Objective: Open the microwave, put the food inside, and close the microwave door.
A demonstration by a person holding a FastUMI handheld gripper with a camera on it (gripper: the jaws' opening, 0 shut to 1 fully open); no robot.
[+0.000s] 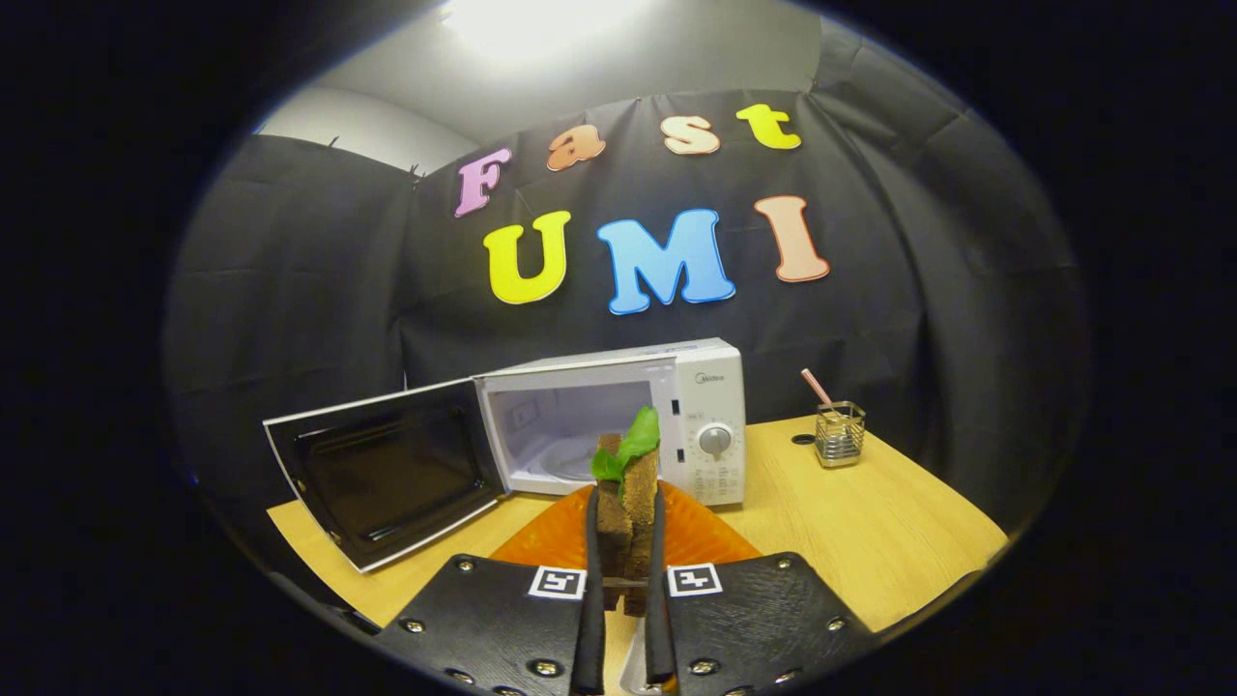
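Both fingers (591,580) of the gripper (624,541) press on a sandwich (628,503), held upright above an orange plate (705,536) on the table (870,522). At 10 o'clock the door (387,469) hangs open; at 12 sits the microwave (618,420), its cavity just beyond the sandwich. At 2 o'clock stands a wire holder (839,435) with a pink stick (817,387).

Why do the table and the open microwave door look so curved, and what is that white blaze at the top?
In the gripper view, the fisheye lens bows the table edges and the microwave door; the blaze is a ceiling light overexposed to plain white; the sandwich clamped in the gripper stays fairly sharp, lit from above, over the orange plate.
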